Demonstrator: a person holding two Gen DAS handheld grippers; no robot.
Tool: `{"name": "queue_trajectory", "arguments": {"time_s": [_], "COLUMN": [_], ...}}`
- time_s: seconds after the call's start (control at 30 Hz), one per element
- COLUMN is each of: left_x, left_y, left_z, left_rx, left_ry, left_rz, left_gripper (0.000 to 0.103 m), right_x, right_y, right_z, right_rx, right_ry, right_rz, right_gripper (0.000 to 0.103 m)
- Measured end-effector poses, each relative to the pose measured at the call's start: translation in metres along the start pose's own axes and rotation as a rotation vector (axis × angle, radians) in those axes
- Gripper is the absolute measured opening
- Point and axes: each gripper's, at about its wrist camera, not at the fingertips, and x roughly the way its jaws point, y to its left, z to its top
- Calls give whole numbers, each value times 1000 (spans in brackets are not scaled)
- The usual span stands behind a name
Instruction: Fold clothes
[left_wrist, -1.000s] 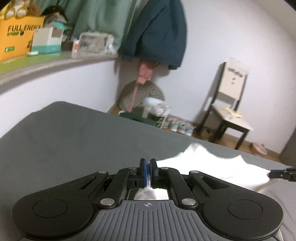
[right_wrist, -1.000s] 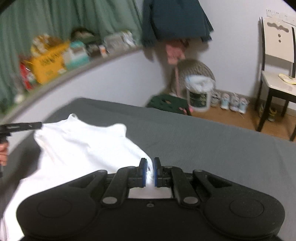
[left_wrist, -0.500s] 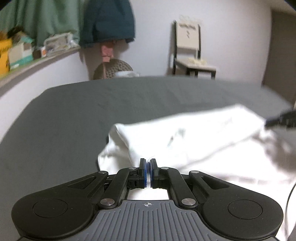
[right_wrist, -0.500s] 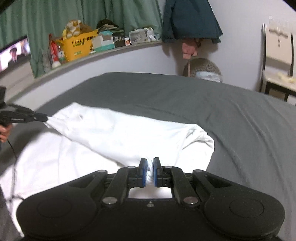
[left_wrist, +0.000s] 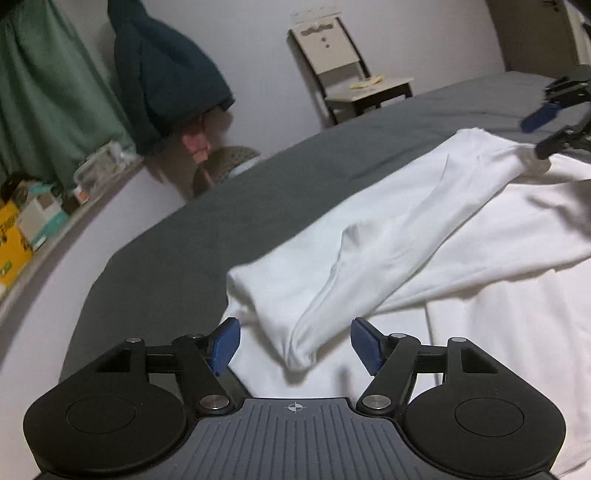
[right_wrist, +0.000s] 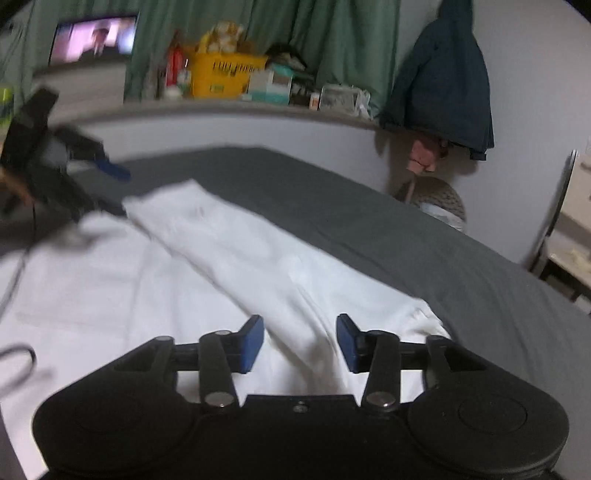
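Observation:
A white garment (left_wrist: 424, 236) lies on the grey bed (left_wrist: 229, 206), its far edge folded back over the rest as a long roll. My left gripper (left_wrist: 295, 343) is opening; its blue pads stand apart on either side of the fold's corner, not pressing it. In the right wrist view the same white garment (right_wrist: 236, 251) runs from the other end. My right gripper (right_wrist: 300, 341) is opening too, with the folded edge lying loose between its blue pads. Each gripper shows small in the other's view: the right gripper (left_wrist: 554, 122) at the fold's far end, the left gripper (right_wrist: 88, 173) likewise.
A curved shelf (right_wrist: 236, 107) behind the bed carries a yellow box (right_wrist: 225, 75) and other clutter, with green curtains (right_wrist: 332, 40) above. A dark jacket (right_wrist: 443, 85) hangs on the wall. A chair (left_wrist: 347, 70) and a round basket (left_wrist: 225, 162) stand beyond the bed. A screen (right_wrist: 94, 38) glows at far left.
Both grippers carried the garment's edge across and down over the rest, then let go: the jaws, shut on cloth before, now stand apart. The left wrist has rolled.

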Motion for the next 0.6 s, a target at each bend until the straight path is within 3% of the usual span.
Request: {"name": "queue_trajectory", "arguments": {"time_s": [0.13,0.23,0.33,0.4,0.57,0.6], "left_x": [16,34,43,41,30,28], "left_y": [4,17,30,31,32,33], "left_z": [11,13,12,10,9,10], "left_rx": [47,-18,-121,-125,-100,-97], "left_ry": [62,115,142,131,132,129], "left_rz": [-56,-80,-150,-169,-211,-215], "left_gripper": [68,67,67,64,55,49], "right_x": [27,50,52,48,40,39], "right_y": [-12,-27,-34,-34,-29,-30], "right_z": [19,26,12,2,1,2], "right_rx": [-15,55,145,176,103,104], "right_ry": [78,168,137,124,118,112], "right_rz": [43,97,120,162,242,261], "right_gripper": [50,51,49,45,41,40]}}
